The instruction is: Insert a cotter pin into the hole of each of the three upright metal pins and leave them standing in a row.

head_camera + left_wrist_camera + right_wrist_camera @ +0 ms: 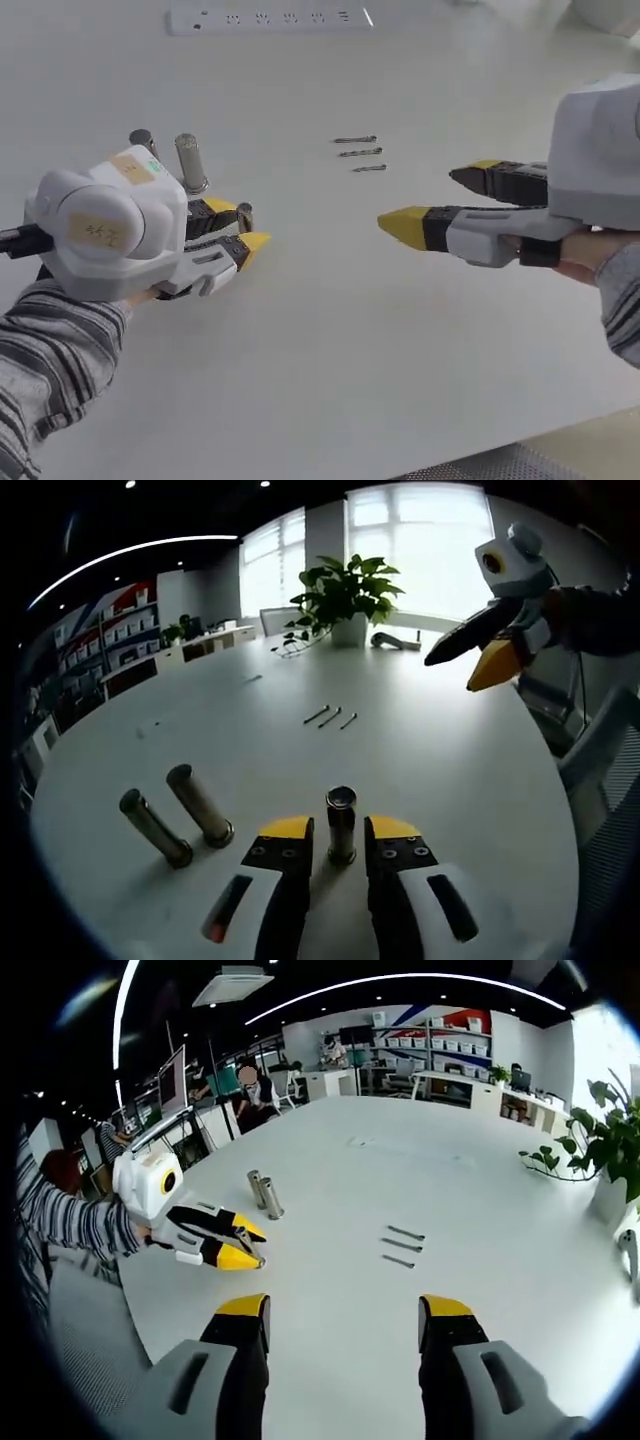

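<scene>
Bracketing one metal pin (341, 815): left gripper (339, 830) jaws narrowly open either side, contact unclear. Looks stiff, slick, tippy; clamp mid-shaft. Right gripper (345, 1308) jaws wide, empty; thin cotter pins (402, 1246) lie ahead of them.

table (330, 330) bare in front of both hand-held grippers. open lane from right hand-held gripper (420, 198), jaws wide, to cotter pins (358, 153); nothing between. two upright metal pins (190, 160) close together just beyond left hand-held gripper (250, 223), crowding that side. third pin (341, 820) between its jaws, slim gap each side. power strip (270, 18) at far edge, well apart.
</scene>
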A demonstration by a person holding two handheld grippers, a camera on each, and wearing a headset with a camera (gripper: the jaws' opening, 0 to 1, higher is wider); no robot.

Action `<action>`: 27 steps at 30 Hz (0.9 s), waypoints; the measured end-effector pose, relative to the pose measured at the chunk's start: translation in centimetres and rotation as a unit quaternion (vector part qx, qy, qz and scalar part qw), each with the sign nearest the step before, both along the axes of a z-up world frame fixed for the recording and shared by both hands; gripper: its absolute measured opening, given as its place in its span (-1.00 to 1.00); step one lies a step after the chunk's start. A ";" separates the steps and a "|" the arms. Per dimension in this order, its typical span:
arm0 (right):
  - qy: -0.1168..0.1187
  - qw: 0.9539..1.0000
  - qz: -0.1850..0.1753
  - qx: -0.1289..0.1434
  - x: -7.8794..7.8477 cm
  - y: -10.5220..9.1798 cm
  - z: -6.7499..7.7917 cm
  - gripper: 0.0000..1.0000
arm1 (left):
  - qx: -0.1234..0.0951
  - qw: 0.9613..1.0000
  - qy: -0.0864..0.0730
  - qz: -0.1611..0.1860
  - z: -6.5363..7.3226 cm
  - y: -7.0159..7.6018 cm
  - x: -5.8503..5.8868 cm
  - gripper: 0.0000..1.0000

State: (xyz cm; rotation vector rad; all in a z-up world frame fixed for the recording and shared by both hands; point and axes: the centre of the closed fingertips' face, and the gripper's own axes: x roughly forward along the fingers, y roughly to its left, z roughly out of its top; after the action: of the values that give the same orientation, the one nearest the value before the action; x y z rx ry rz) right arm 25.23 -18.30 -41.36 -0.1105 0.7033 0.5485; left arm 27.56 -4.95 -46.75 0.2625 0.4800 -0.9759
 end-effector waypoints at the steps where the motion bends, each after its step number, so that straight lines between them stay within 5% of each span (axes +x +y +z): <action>1: 0.003 1.000 0.008 -0.004 0.1 0.0 -0.1 0.14 | -0.001 1.000 0.001 0.001 0.1 0.0 0.0 -0.61; 5: 0.035 0.996 0.071 -0.033 0.3 0.2 -0.8 0.07 | -0.012 0.999 0.005 0.030 0.9 0.6 0.2 -0.37; 10: 0.039 0.988 0.118 -0.089 1.6 -0.4 -1.4 0.01 | -0.022 0.997 0.008 0.076 2.1 1.9 0.1 0.01; 14: 0.049 0.985 0.137 -0.095 2.6 -0.5 -1.6 -0.11 | -0.029 0.994 0.018 0.108 2.6 3.2 -0.5 0.18; 20: 0.057 0.968 0.196 -0.146 3.8 -0.7 -2.4 -0.23 | -0.023 0.989 0.033 0.146 2.8 5.1 -1.2 0.47; 25: 0.069 0.945 0.257 -0.191 5.0 -0.8 -3.7 -0.33 | -0.031 0.983 0.044 0.174 3.3 6.5 -1.6 0.68; 27: 0.071 0.941 0.267 -0.193 5.8 -0.6 -4.1 -0.37 | -0.031 0.982 0.043 0.181 3.6 6.9 -1.8 0.75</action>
State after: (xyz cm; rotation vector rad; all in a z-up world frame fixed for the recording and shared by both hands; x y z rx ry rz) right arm 31.03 -18.94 -45.41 -0.6494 0.9214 0.9385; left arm 25.77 1.98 -43.12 0.0718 0.5524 -0.6473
